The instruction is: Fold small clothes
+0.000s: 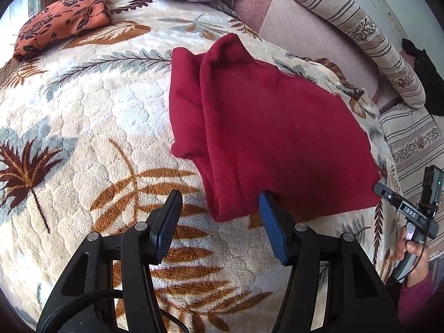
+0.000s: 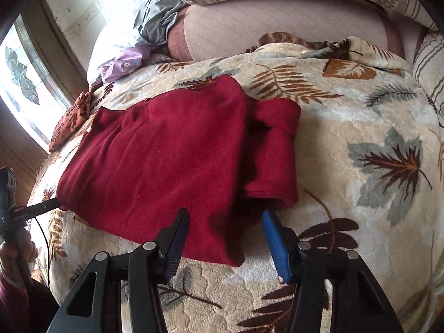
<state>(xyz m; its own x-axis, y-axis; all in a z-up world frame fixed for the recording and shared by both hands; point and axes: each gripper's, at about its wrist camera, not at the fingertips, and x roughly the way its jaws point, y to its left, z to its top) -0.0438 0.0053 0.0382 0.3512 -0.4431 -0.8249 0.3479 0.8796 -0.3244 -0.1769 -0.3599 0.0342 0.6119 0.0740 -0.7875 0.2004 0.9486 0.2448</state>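
1. Dark red fleece garment (image 1: 277, 133) lies partly folded on the cream leaf-print blanket (image 1: 97, 116) covering the bed, one sleeve doubled along its side.
2. Left gripper (image 1: 219, 204) hovers at the garment's near edge, jaws spread and gripping nothing; one blue pad looks to be just touching the fabric.
3. Right gripper (image 2: 224, 223) sits over the opposite near edge, jaws apart, nothing pinched.
4. Orange floral cloth (image 1: 61, 22) sits folded further back.
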